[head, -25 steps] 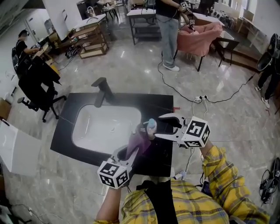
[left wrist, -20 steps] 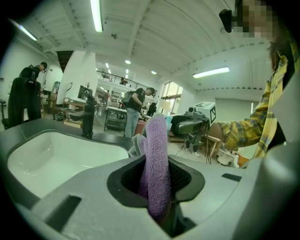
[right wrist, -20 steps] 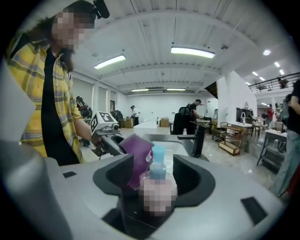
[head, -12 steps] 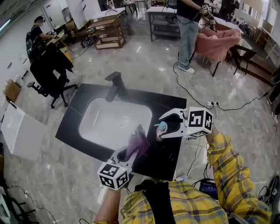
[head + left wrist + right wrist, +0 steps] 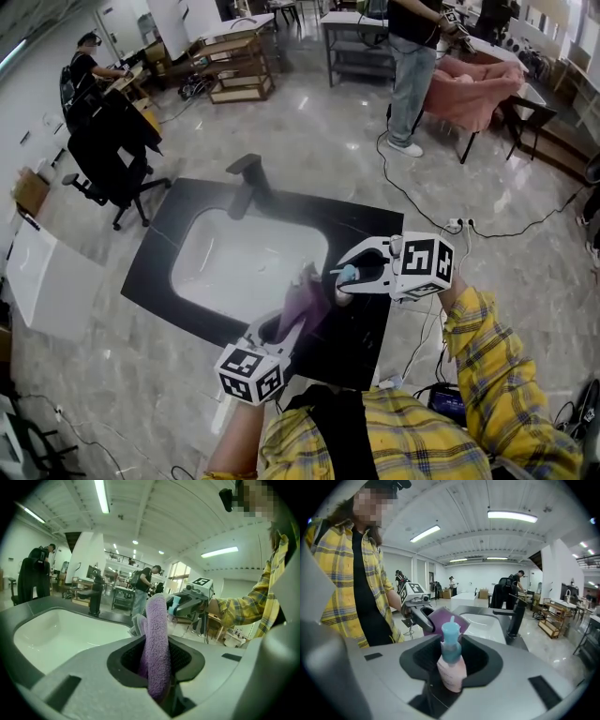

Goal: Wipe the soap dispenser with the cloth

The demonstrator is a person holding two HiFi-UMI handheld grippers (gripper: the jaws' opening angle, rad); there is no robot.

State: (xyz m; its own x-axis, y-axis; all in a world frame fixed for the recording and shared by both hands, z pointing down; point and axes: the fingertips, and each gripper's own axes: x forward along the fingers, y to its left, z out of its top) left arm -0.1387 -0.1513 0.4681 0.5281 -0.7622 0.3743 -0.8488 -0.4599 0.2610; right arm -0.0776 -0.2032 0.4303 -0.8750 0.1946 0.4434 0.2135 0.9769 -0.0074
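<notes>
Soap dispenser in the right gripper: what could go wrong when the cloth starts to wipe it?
The right gripper has just been closing its jaws on the soap dispenser; if the grip is loose, a push from the cloth could tilt or drop it.
The blue pump top sticks out toward the cloth; pressing it could squirt soap.
The left gripper pinches the cloth by one end, so it may pull out.
</notes>
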